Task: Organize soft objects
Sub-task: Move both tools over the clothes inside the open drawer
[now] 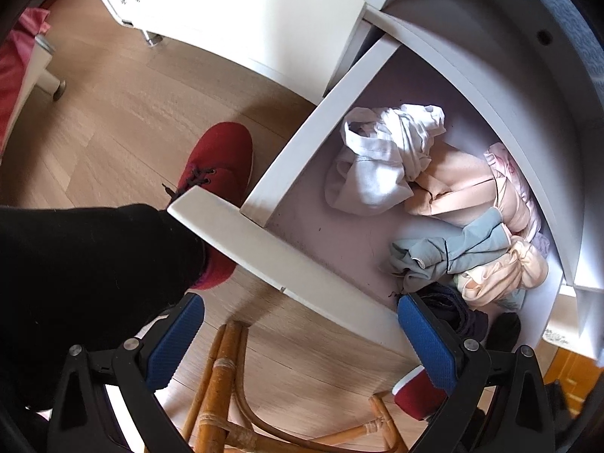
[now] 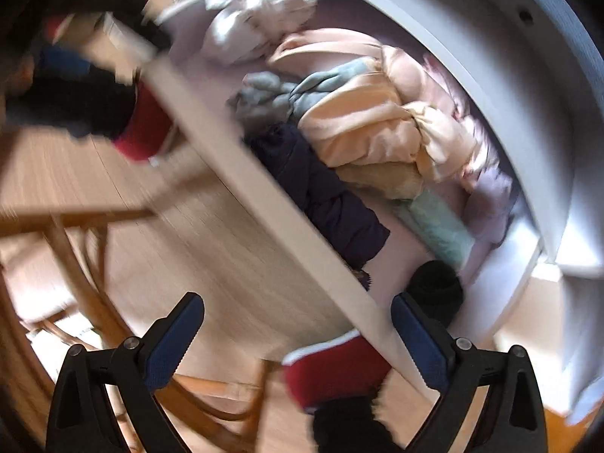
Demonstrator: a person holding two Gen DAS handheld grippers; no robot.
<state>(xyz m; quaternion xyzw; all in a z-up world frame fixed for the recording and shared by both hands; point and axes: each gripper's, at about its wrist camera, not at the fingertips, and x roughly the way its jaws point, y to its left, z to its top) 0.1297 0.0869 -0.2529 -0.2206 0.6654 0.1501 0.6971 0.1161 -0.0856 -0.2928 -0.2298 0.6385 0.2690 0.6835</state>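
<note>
Both the left gripper (image 1: 300,336) and right gripper (image 2: 298,334) are held apart, empty; clothes (image 1: 445,204) are seen in the drawer (image 1: 302,143) at right.

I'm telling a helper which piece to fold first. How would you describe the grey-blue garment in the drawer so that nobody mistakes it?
Look into the open white drawer with the lilac floor. The clothes are heaped along its far side, and the grey-blue garment lies crumpled on the near edge of the heap. It sits between the peach clothes and the dark navy piece, the only muted blue-grey item there.
</note>
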